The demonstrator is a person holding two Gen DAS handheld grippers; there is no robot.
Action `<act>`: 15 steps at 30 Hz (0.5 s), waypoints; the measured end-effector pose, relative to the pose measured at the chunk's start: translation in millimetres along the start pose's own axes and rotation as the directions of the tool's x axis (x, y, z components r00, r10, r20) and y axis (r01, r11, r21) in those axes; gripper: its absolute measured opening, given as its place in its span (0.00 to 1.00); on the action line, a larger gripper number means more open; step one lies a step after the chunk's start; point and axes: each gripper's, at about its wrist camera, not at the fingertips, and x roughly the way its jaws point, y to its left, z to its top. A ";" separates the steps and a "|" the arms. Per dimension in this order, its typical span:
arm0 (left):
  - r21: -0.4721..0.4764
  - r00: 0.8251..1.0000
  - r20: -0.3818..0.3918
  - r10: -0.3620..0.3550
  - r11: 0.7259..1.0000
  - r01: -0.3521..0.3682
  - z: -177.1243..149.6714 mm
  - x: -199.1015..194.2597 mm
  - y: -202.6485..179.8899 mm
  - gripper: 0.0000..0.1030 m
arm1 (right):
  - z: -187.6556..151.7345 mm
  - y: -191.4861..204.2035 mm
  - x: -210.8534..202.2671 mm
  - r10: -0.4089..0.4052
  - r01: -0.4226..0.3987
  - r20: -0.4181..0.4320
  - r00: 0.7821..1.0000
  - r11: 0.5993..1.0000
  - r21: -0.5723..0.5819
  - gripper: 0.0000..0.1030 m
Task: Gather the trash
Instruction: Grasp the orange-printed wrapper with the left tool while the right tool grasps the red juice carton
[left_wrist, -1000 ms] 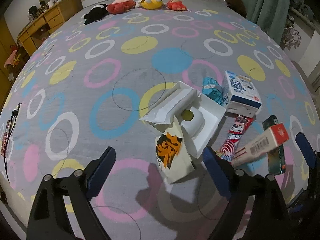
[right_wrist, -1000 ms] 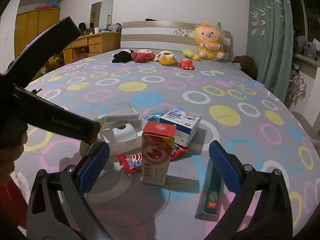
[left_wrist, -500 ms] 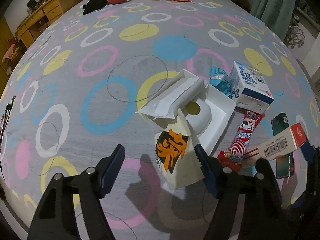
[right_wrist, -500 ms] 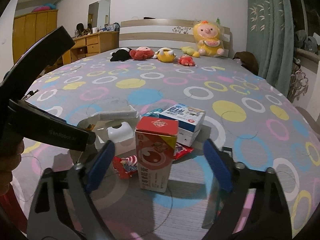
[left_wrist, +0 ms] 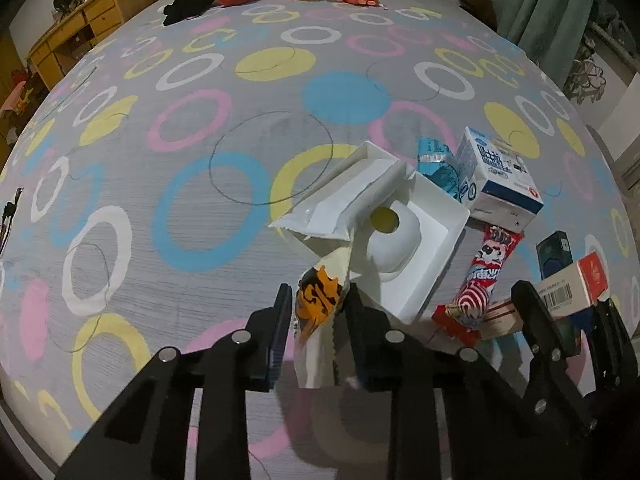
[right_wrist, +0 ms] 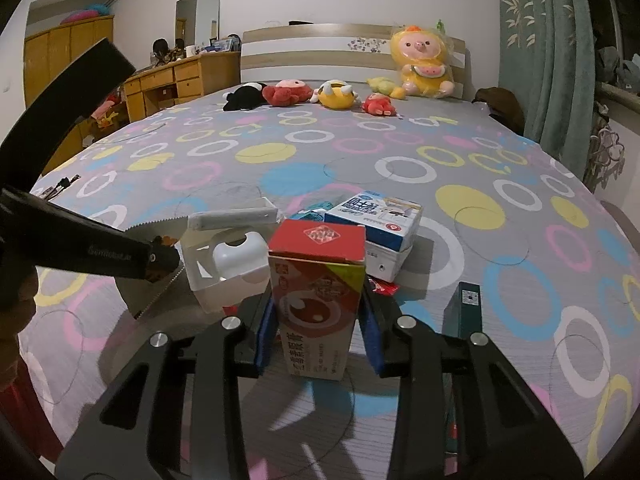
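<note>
- Two grippers work over a bed (left_wrist: 168,208) with a ring-patterned cover.
- Left gripper (left_wrist: 316,312): its jaws have just been closing and now pinch a white wrapper (left_wrist: 318,308) with orange and black print, which lies at the near edge of a white tray (left_wrist: 436,240).
- Right gripper (right_wrist: 316,326): its jaws have just been closing and now press both sides of an upright red carton (right_wrist: 316,284).
- Beside them lie a blue-and-white box (right_wrist: 376,220), a striped candy wrapper (left_wrist: 482,276) and a dark green box (right_wrist: 464,316).
</note>
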 end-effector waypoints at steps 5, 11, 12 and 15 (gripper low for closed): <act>-0.020 1.000 0.006 0.000 1.000 0.001 -5.7 -4.3 6.0 0.19 | 0.9 -1.1 -3.4 -0.015 0.015 -0.004 1.000 1.000 0.005 0.33; -0.040 1.000 0.004 0.012 0.999 -0.012 -9.2 -11.3 16.1 0.17 | 5.7 -5.7 -8.9 -0.020 0.020 0.005 1.000 1.000 0.011 0.33; -0.040 1.000 0.007 0.016 0.999 -0.016 -9.8 -13.4 17.3 0.17 | 7.1 -5.7 -10.7 -0.023 0.023 0.007 1.000 1.000 0.008 0.33; -0.037 0.999 0.030 0.031 0.999 -0.030 -10.9 -23.4 18.2 0.16 | 10.1 -6.2 -18.1 -0.038 0.038 0.016 0.999 0.999 0.003 0.33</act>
